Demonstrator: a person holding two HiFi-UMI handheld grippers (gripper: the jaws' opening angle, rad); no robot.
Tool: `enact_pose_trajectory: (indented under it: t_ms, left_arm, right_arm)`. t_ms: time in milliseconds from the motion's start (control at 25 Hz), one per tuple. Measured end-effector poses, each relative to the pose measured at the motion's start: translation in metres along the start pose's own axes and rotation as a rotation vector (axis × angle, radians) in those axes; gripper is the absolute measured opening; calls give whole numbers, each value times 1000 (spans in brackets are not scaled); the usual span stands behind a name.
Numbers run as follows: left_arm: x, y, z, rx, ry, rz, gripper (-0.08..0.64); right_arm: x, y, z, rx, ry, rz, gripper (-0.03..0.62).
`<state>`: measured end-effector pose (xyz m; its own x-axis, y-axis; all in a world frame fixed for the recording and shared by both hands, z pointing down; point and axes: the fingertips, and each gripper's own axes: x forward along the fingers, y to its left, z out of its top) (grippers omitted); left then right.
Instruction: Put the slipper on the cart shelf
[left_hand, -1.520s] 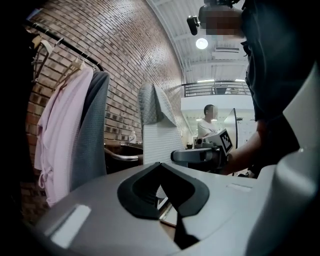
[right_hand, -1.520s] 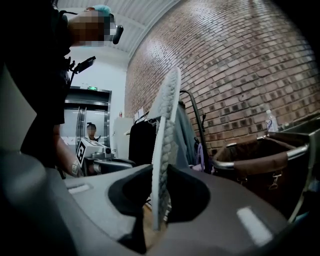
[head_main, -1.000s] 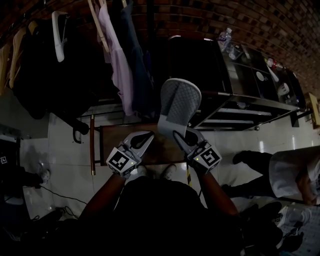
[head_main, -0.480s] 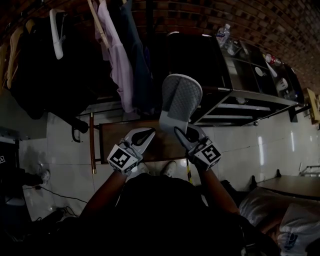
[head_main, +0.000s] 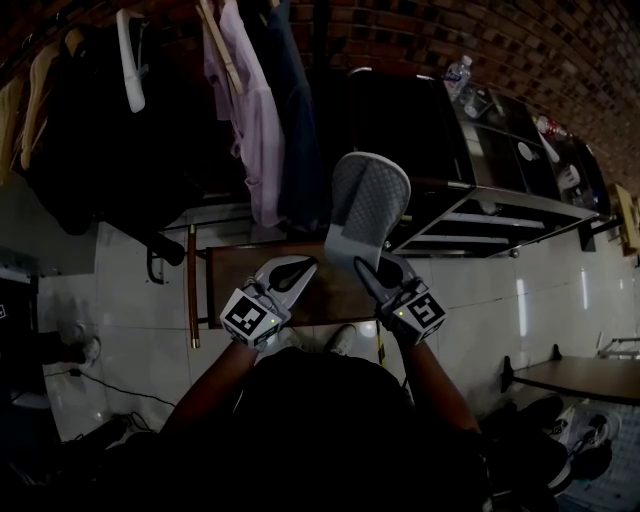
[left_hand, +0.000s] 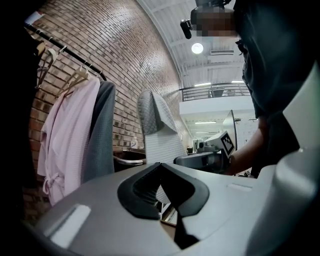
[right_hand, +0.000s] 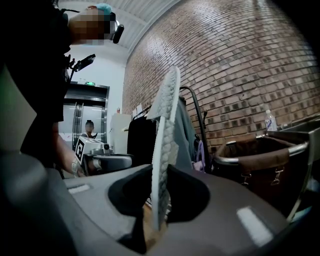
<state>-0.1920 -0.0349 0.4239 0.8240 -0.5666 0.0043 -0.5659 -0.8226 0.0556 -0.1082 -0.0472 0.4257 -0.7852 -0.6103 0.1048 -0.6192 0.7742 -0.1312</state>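
A grey quilted slipper (head_main: 365, 205) stands upright, sole toward me, with my right gripper (head_main: 372, 265) shut on its lower end. In the right gripper view the slipper (right_hand: 162, 150) shows edge-on, pinched between the black pads of the right gripper (right_hand: 159, 195). My left gripper (head_main: 290, 272) hovers just left of it, jaws shut with nothing in them. In the left gripper view the left gripper (left_hand: 161, 187) points level and the slipper (left_hand: 157, 130) rises beyond it. The metal cart (head_main: 500, 200) stands ahead to the right, its shelves (head_main: 470, 222) beyond the slipper.
A clothes rack with a pink robe (head_main: 245, 110) and dark garments hangs ahead to the left. A low wooden bench (head_main: 230, 290) sits under the grippers. A bottle (head_main: 458, 72) and small items rest on the cart top. A dark table (head_main: 570, 375) stands at the right.
The person who stood at the right edge has left the view. Both grippers and the slipper stay almost where they were; the view has shifted a little.
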Motion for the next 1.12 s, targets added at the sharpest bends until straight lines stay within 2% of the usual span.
enact_pose_trajectory:
  t_ms: [240,400,640,840,1120]
  left_arm:
    - [-10,11,6,-18,4,-5,3]
    - [-12,13,2,-3,4,-39,3]
    - [-9,17,-7,-19,-2,-89,3]
    - [9,2,-22,-44,12,-133,3]
    - [69,-42,-10,-29,10,-219,3]
  right_arm:
    - [9,3,-4,-18,6,-17,66]
    - [12,6,-5,0,29,-52,66]
    - [12,3,-12,6,59,-110,66]
    - [-17,-13,-24,-3,80,-167,66]
    - [-64,-49,-17,86,25,-216,66]
